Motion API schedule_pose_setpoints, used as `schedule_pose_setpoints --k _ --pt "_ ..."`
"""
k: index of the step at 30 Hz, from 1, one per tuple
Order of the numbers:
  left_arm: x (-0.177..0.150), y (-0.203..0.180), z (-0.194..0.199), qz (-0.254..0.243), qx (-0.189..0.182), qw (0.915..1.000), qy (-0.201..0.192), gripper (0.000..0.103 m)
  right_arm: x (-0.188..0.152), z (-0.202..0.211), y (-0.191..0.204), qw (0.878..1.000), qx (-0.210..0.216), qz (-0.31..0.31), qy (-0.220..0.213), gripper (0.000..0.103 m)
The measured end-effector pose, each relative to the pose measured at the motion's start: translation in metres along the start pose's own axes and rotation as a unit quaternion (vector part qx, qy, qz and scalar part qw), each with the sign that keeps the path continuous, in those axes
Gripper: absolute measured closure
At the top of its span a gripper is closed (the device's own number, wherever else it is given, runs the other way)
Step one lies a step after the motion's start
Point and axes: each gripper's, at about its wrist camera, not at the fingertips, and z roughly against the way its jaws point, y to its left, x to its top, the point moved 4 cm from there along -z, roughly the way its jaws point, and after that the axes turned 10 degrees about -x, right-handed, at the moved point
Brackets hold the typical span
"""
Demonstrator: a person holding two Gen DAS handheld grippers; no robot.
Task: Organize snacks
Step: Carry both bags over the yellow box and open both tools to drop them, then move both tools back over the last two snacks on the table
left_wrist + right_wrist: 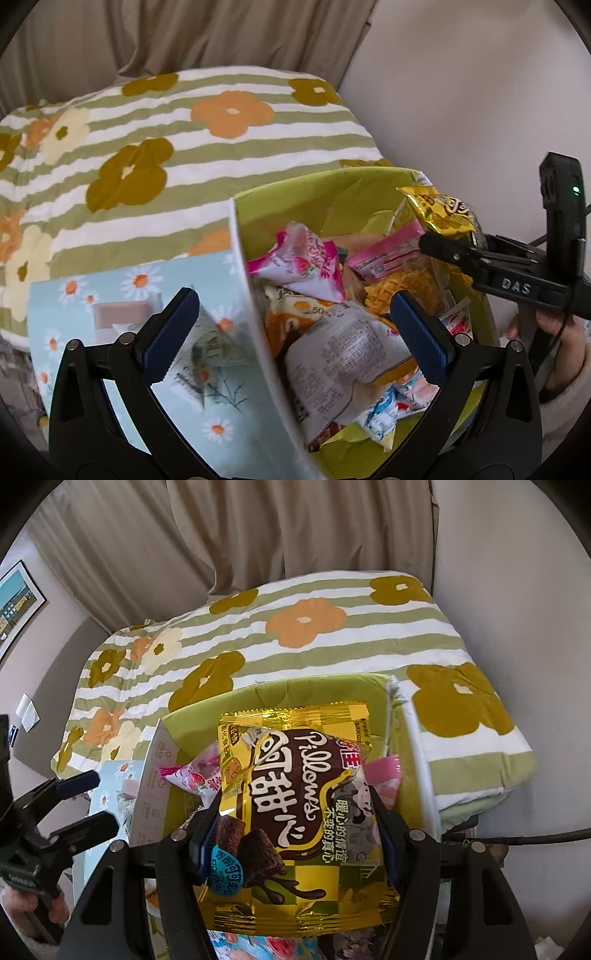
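Note:
A fabric storage box (317, 195) with a lime-green lining and a daisy-print outside holds several snack packets, among them a pink strawberry one (299, 262) and a white one (343, 354). My left gripper (291, 332) is open, its two fingers straddling the box's left wall (255, 306). My right gripper (291, 834) is shut on a gold "Pillows" cocoa snack bag (295, 797) and holds it above the box (280, 698). The bag (439, 214) and right gripper (424, 240) also show in the left wrist view, over the box's right side.
The box sits on a bed with a green-and-white striped flowered quilt (177, 147). Beige curtains (258, 535) hang behind, and a white wall (517, 627) runs along the right. A black cable (517, 838) trails at the right.

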Motion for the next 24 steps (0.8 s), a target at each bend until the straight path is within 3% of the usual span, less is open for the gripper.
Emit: schedule_pose_setpoints --k 1,2,3,10,24 --pt "-0.001 0.001 0.003 0.002 0.001 1.0 -0.003 0.0 0.0 0.0 0.001 1.0 0.001 -0.001 -0.002 0.025" --pt "-0.003 0.002 0.006 0.004 0.002 1.0 -0.005 0.0 0.0 0.002 0.003 1.0 0.003 -0.001 -0.009 0.008" --pt "-0.005 0.004 0.009 0.006 0.003 1.0 -0.007 0.0 0.0 0.006 0.004 1.0 0.003 0.002 -0.018 0.004" --pt "-0.023 0.011 0.031 0.022 -0.006 0.9995 -0.022 0.0 -0.01 0.027 0.007 0.999 0.005 0.018 -0.044 0.003" --pt "-0.067 0.027 0.106 0.045 0.04 0.9948 -0.082 0.0 -0.03 0.077 0.041 0.994 0.045 0.067 -0.074 0.003"
